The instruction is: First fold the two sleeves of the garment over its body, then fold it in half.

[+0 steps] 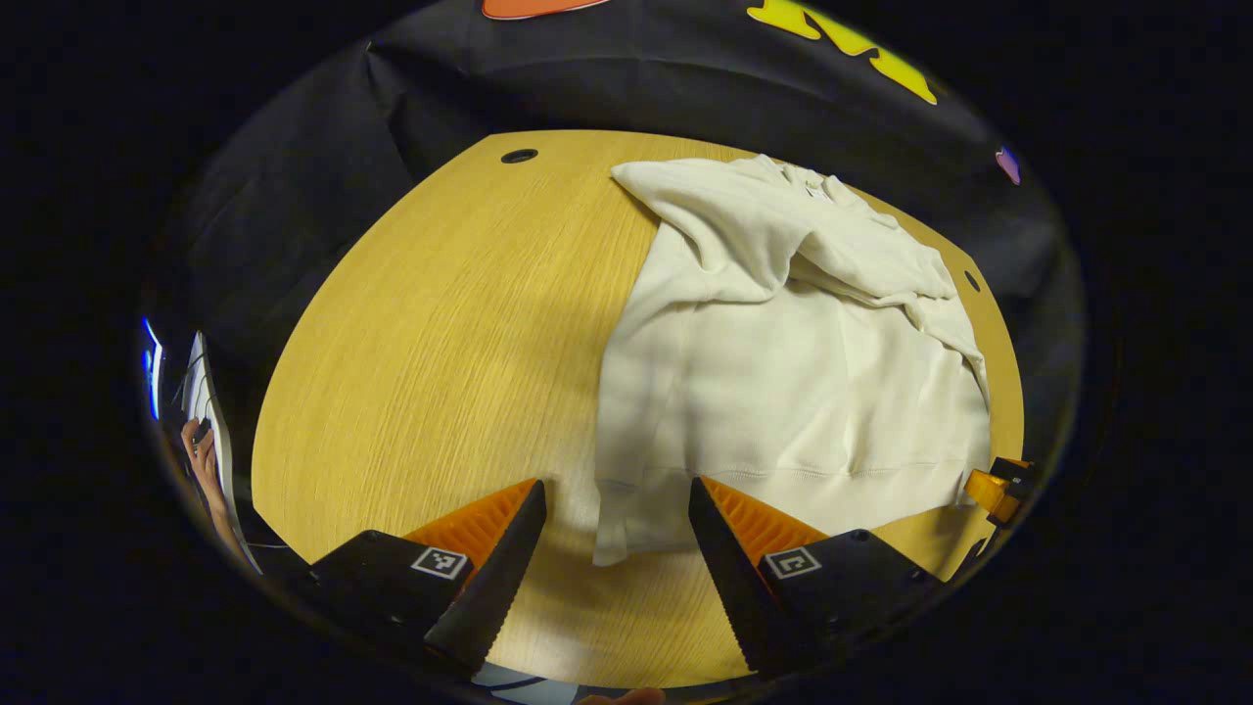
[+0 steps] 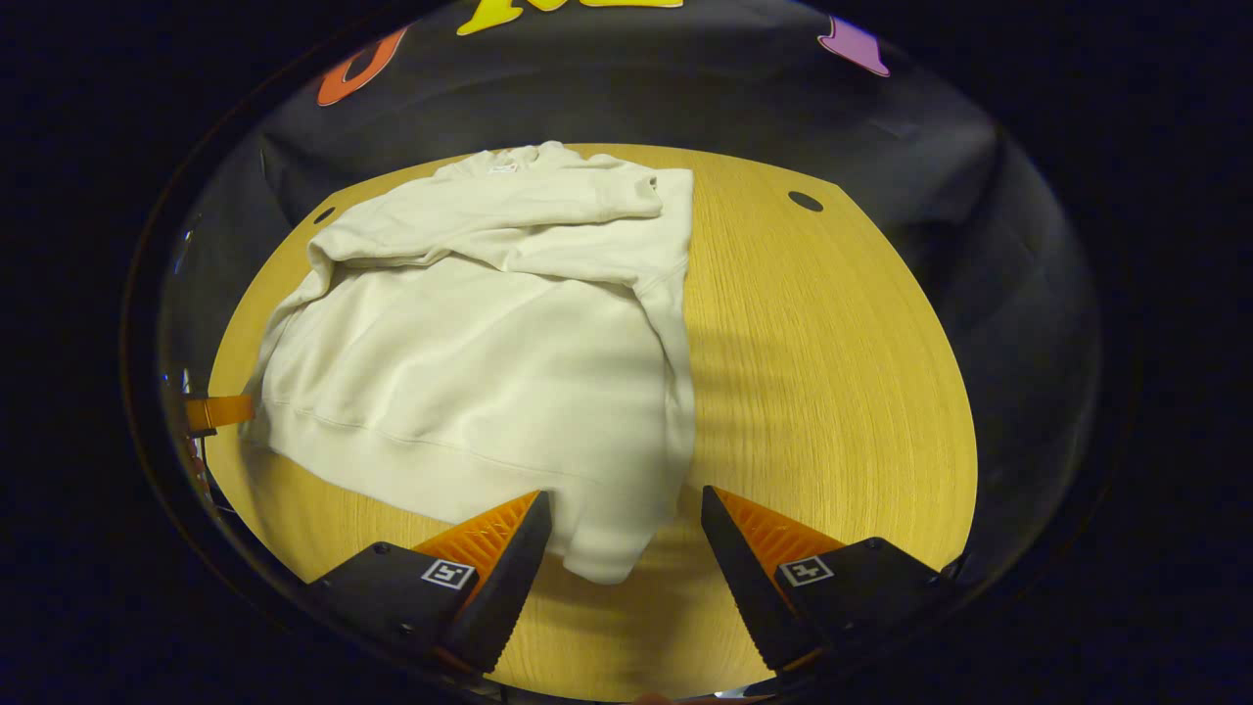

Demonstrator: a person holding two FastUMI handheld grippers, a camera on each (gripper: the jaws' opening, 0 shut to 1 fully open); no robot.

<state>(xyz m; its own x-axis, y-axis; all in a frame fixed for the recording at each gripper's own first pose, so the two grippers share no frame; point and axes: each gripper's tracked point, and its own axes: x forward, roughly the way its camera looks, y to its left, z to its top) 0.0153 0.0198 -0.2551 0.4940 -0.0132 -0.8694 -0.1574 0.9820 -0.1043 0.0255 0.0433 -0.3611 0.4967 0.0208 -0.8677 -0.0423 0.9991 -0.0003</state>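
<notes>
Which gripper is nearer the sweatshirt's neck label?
Neither clearly: the left gripper and right gripper sit open at opposite hem corners, across the sweatshirt from its label.

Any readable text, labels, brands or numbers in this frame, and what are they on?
None can be read.
Neck tag on the cream sweatshirt: too small and blurred.
Square markers on the left gripper and the right gripper: black-and-white patterns, no letters or numbers.

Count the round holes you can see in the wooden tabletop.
3. In the left gripper view, one hole sits at the far-left corner and another at the far right, beside the sweatshirt. The right gripper view shows a third. The sweatshirt may hide others.
</notes>
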